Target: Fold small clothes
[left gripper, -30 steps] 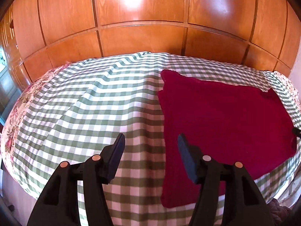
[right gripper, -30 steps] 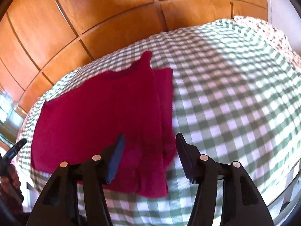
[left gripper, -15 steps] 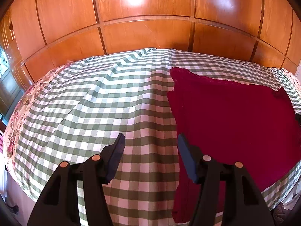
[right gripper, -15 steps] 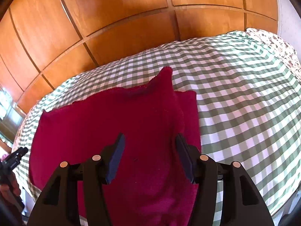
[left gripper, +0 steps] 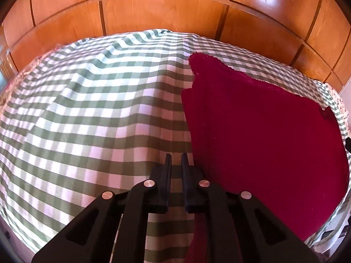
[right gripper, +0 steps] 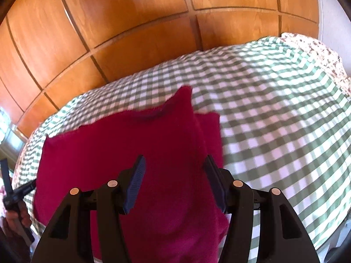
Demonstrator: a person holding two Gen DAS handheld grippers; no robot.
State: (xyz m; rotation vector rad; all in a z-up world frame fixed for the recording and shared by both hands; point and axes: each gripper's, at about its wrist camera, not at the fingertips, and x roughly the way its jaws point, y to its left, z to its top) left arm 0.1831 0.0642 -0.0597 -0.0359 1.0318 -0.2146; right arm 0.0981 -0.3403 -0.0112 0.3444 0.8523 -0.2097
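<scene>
Your left claw (left gripper: 176,156) has just been closing and now stands narrow with nothing between its jaws, only the green-and-white checked bed cover (left gripper: 92,118) showing in the slit, just left of the near left edge of the dark red knitted garment (left gripper: 258,131). Your right claw (right gripper: 174,161) hangs half open and empty over the garment's right part, which lies flat on the bed with a narrow second layer showing along its right side. If you meant to pinch the garment's edge with the left claw, you seem to have missed it, and lifting now would bring up nothing or snag the cover. If the right claw bites only the top layer, the fold may come out skewed. The garment's near hem is cut off behind both claws, so you cannot judge how it lies there.
</scene>
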